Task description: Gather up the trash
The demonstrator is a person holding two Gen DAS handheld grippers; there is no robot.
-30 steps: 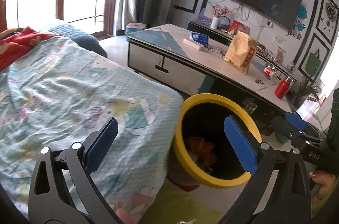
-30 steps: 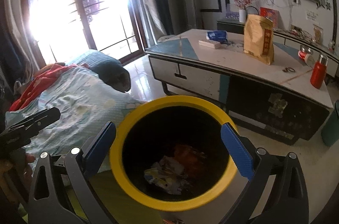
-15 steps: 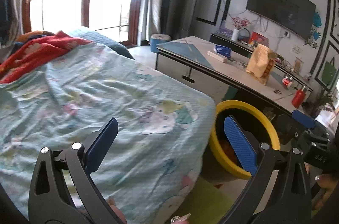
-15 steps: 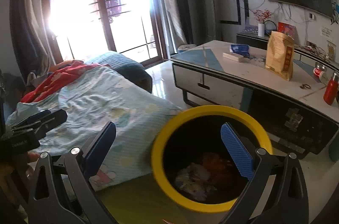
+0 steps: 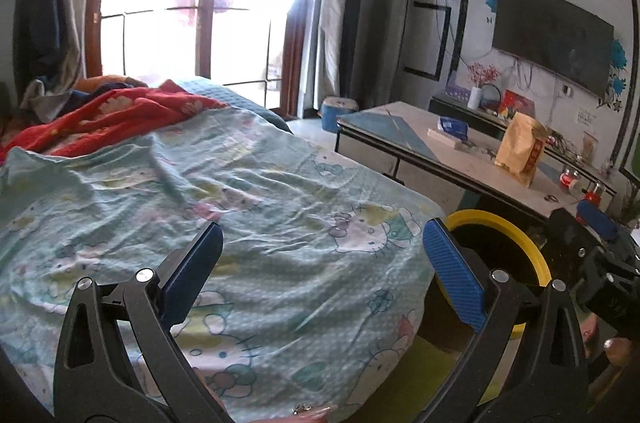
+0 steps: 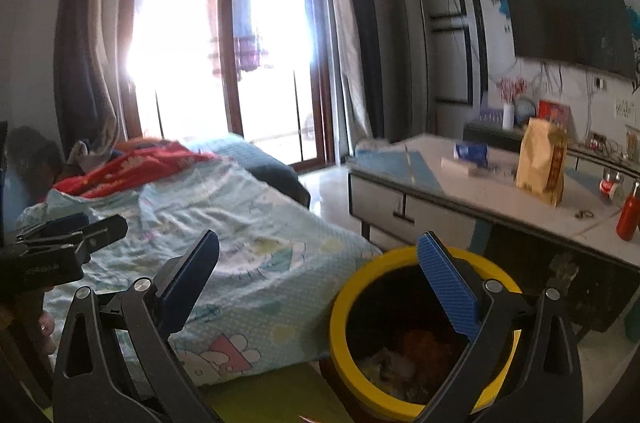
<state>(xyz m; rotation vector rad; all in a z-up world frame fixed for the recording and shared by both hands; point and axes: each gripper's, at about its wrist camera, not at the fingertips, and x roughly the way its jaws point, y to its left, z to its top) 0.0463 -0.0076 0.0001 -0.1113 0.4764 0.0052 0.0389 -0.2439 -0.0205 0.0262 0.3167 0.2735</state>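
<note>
We hold the left gripper (image 5: 322, 255) over the bed, its two blue-padded fingers spread wide with nothing between them. Beneath it lies a pale green cartoon-print sheet (image 5: 248, 191), rumpled, with a red blanket (image 5: 108, 119) bunched at the far end near the balcony door (image 5: 192, 3).

Our right gripper (image 6: 318, 263) is likewise spread and empty. Its right finger stands in front of the yellow-rimmed trash bin (image 6: 360, 287), which sits on the floor just beside the foot of the bed and near the low tabletop (image 6: 500, 191). Inside the bin we see the trash (image 6: 396, 363): crumpled pale scraps with something orange-red among them, though the blur keeps us from telling the pieces apart. In the left wrist view the same bin (image 5: 504, 227) shows only part of its rim, to the right of the sheet's edge and behind the right finger.

On the tabletop stand a tan paper bag (image 6: 542, 163), upright, a blue packet (image 6: 472, 153) and a flat white box (image 6: 460, 165) touching it, and a red bottle (image 6: 628, 219) towards the right end. A dark wall-mounted television (image 6: 572, 23) hangs above.

Each gripper appears at the edge of the other's view: the right one at the right of the left wrist view, the left one at the left of the right wrist view.
</note>
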